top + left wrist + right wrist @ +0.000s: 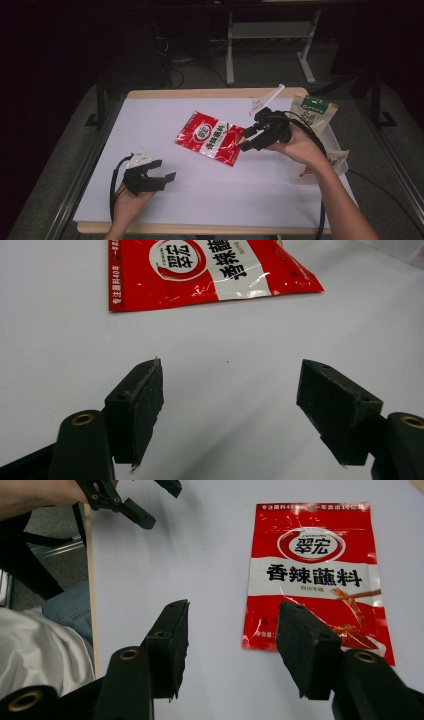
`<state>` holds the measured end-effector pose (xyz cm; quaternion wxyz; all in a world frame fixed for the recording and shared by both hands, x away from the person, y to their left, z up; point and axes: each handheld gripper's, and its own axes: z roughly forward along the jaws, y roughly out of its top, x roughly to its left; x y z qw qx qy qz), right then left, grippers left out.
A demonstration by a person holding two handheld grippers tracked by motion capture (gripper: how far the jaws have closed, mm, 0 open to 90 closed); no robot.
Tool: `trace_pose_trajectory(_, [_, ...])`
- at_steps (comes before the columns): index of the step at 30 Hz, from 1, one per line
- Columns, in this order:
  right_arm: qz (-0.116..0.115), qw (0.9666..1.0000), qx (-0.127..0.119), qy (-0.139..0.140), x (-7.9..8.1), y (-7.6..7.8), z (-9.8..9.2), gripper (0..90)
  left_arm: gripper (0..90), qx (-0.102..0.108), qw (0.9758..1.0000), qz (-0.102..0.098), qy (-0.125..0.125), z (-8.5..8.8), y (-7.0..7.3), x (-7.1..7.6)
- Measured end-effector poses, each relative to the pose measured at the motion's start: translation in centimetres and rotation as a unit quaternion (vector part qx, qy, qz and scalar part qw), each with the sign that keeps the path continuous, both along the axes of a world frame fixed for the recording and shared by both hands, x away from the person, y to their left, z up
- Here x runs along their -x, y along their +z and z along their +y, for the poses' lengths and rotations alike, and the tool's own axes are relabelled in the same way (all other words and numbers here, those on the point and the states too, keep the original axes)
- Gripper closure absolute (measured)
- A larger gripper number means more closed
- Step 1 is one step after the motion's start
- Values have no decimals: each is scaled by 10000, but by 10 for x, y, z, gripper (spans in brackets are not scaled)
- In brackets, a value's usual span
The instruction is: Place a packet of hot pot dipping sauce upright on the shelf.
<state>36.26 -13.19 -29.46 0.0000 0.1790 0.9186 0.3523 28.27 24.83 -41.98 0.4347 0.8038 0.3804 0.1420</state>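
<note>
Flat, glossy red foil pouch (210,138) on smooth white table (200,200).

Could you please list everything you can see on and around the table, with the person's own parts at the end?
red sachet: one, red with a white band and printed characters, flat near the middle of the table.
green-topped pouch: one, pale with a green top, standing at the table's far right edge.
pale packet: one, whitish, partly hidden behind the right forearm at the right edge.
table: one, white surface with a wooden rim.
metal frame: one, light grey, on the floor beyond the table.
left gripper: one, black, open and empty, near the front left.
right gripper: one, black, open, by the sachet's right end, not gripping it.
hands: two, one on each gripper.
</note>
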Motion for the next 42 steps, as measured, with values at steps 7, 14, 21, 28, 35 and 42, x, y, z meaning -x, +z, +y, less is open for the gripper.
trace_pose_trajectory(7, [3,10000,84,21,-11,-9,19,450,263,-13,10000,6,11,1,0,0])
trace_pose_trajectory(14, [-41,9998,184,39,-21,-19,33,437,264,-73,10000,-16,-15,3,1,-1])
trace_pose_trajectory(21, [-62,9995,300,-39,-30,-29,42,421,264,-67,10000,-23,-5,3,1,-1])
trace_pose_trajectory(28, [-31,9993,341,-165,-38,-35,42,407,263,-56,10000,-7,11,2,0,-1])
trace_pose_trajectory(35, [-42,9989,373,-278,-49,-43,42,398,263,-75,10000,-3,6,1,0,-1])
trace_pose_trajectory(42, [45,9981,445,-430,-62,-54,43,384,261,-51,10000,2,-1,2,-1,-1])
